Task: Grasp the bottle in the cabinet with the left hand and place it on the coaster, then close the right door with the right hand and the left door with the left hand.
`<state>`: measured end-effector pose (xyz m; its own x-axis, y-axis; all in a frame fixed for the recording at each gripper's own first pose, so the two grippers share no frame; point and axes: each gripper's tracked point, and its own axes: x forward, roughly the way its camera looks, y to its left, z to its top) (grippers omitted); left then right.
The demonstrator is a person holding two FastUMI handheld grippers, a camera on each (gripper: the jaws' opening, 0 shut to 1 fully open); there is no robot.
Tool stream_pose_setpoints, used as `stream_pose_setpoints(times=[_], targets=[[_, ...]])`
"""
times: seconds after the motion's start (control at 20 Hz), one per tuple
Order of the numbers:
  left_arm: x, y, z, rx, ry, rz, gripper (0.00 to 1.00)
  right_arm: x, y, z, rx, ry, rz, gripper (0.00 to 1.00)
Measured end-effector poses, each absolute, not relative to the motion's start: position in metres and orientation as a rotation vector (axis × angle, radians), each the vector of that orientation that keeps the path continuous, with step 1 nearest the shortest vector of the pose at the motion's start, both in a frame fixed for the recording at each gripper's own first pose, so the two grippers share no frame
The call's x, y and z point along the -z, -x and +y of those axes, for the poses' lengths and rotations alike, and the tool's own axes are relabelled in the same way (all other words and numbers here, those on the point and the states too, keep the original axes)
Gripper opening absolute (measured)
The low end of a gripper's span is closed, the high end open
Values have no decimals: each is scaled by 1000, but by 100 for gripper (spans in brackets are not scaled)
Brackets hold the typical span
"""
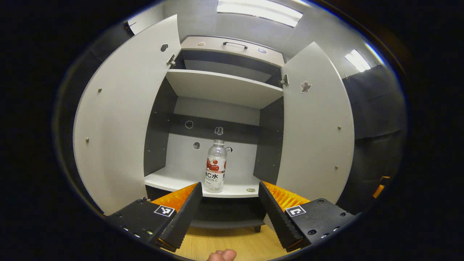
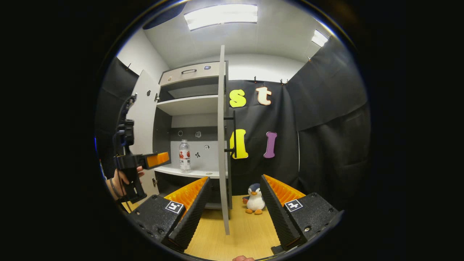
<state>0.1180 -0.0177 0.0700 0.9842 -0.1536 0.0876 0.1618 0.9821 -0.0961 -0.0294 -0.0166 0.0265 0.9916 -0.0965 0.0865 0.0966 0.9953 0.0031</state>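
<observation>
The cabinet stands with both doors open, and the bottle is upright on its lower shelf, near the front edge. In the left gripper view, the left gripper faces it squarely, fingers wide apart, short of the shelf. The right gripper view adds what that one misses: the right door edge-on, a toy penguin on the wooden table beyond it, and the left gripper from the side. The right gripper is spread too, holding nothing.
</observation>
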Motion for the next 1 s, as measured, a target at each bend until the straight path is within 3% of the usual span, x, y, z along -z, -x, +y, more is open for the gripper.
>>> stream_pose_setpoints(times=[0.05,0.1,0.15,0.45,1.0], targets=[[-73,-129,-14,154,99,-87,95,-25,29,-18,100,0,-79,83],[-76,-140,-10,150,97,-91,99,-23,29,-21,109,-1,-73,83],[-78,-152,-8,149,93,-88,95,-25,30,-25,123,-1,-75,83],[-84,-215,-10,178,97,-60,95,-23,32,-41,183,-8,-72,83],[-68,-310,-5,100,13,-37,95,-14,41,-64,289,-27,-48,83]])
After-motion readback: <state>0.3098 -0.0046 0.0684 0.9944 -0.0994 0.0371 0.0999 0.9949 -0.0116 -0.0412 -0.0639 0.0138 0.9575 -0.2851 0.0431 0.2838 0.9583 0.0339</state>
